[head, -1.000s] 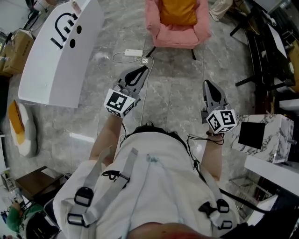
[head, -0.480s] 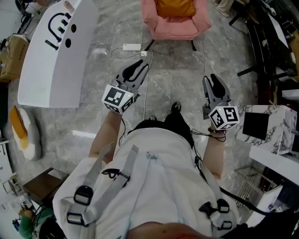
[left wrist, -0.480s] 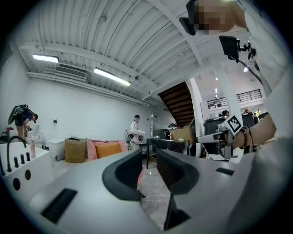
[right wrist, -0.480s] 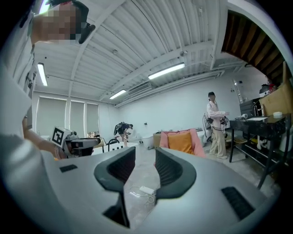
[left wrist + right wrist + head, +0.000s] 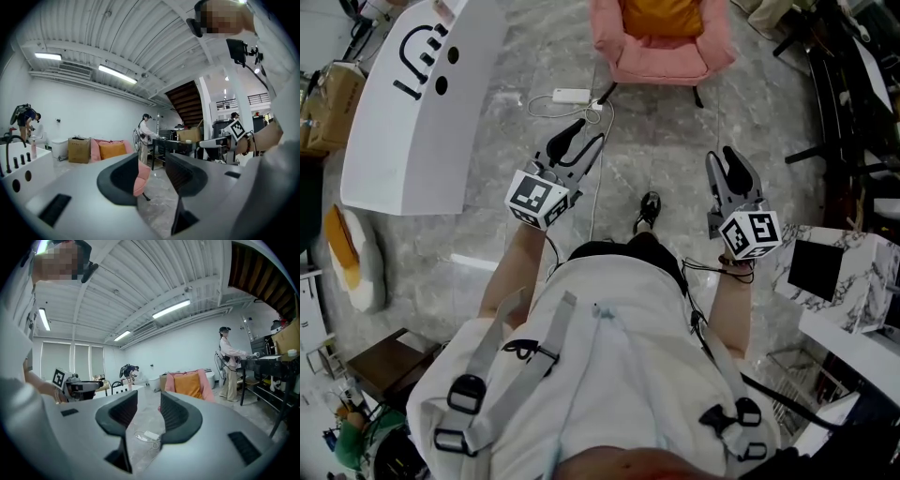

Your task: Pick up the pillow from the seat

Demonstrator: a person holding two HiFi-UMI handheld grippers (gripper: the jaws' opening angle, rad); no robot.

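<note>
An orange pillow lies on the seat of a pink armchair at the top of the head view, well ahead of both grippers. My left gripper and right gripper are held out above the marble floor and point toward the chair. Both pairs of jaws are opening, with nothing between them. The left gripper view shows the pillow far off to the left of its gripper. In the right gripper view the pillow is just right of the gripper.
A white counter stands to the left. A power strip and its cable lie on the floor before the chair. A marble-topped table and dark desks are at the right. My shoe steps forward. Other people work in the background.
Both grippers' jaws have parted from shut. A foot has come forward into the head view, and the grippers have shifted slightly toward the chair.
</note>
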